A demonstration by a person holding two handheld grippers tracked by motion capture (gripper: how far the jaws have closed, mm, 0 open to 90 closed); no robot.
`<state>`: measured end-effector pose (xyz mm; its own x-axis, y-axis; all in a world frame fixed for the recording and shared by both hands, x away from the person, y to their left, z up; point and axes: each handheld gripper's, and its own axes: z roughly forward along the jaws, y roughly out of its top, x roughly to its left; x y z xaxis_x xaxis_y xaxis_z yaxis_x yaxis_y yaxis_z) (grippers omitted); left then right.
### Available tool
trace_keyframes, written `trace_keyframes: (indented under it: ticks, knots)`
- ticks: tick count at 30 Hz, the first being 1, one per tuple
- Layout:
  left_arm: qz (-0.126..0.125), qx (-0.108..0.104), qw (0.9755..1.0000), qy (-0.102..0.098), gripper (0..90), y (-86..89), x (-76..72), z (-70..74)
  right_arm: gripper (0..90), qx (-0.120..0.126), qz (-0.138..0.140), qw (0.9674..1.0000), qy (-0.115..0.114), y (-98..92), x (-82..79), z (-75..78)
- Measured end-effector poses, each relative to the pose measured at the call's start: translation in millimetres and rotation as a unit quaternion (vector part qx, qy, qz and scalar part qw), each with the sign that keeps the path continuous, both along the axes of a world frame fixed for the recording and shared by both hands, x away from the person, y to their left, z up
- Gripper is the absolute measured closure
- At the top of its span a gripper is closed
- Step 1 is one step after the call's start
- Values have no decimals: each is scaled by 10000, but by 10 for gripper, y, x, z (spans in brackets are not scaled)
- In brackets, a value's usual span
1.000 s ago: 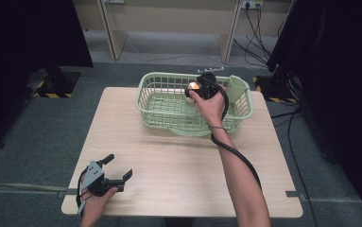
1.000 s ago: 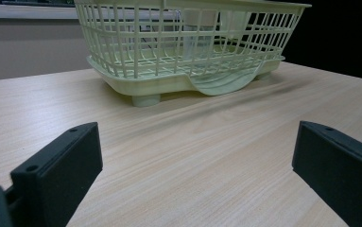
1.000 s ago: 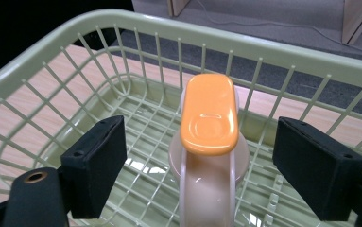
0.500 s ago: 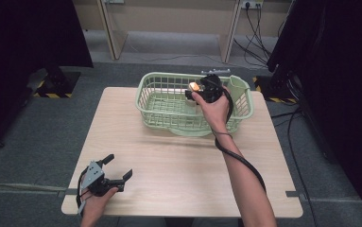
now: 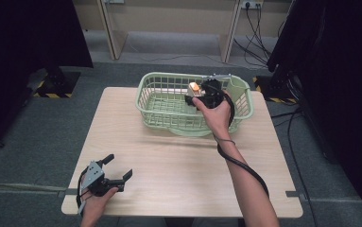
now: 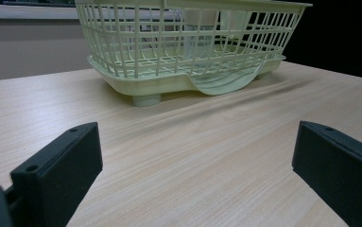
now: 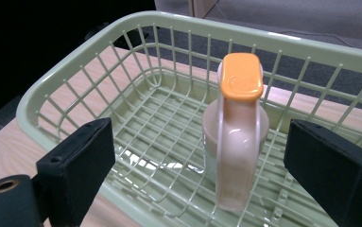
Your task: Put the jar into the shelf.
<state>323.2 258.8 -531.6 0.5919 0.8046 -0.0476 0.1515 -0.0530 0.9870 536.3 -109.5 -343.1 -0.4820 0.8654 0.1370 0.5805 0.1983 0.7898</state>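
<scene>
Right gripper [image 7: 202,165] stands with jaws wide, clear on either side of the bottle [image 7: 237,132]; the jaws have just been opening, and nothing presses on the bottle now, though it stands between them in the right gripper view. The bottle is upright inside the basket [image 7: 122,52], on the grid floor toward the far right part of it as seen from the high view [image 5: 193,88]. Left gripper [image 5: 115,171] rests open at the near left corner of the desk [image 5: 178,161], holding nothing, well apart from the basket [image 5: 169,78]. Risks, as judged: the bottle is tall and narrow with a small foot on an open wire-like grid, so a jaw brushing it on withdrawal could tip it against the basket wall or flat onto the floor; the trailing cable near the rim could also snag the basket and drag it across the smooth desk, since the basket sits on short feet and looks light. Materials: basket is pale green moulded plastic, a lattice of thin ribs with a thick rolled rim and a scooped cut-out in the near side [image 6: 226,80]. The bottle is translucent, milky plastic, rounded body, glossy, with a flat orange rounded-rectangle cap [image 7: 241,75] bearing a faint embossed swirl. The desk is light wood-grain laminate, matte, with rounded corners. Jaws are matte black blocks, square-edged.
</scene>
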Motion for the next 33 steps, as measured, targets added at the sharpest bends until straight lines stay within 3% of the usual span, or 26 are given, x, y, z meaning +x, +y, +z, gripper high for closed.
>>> trace_keyframes:
  ticks: [33]
  knots:
    - [14, 5, 10000, 2, 19, -2, 0, 0, 88, 106, 196, 9997, 24, -208, -444, -168]
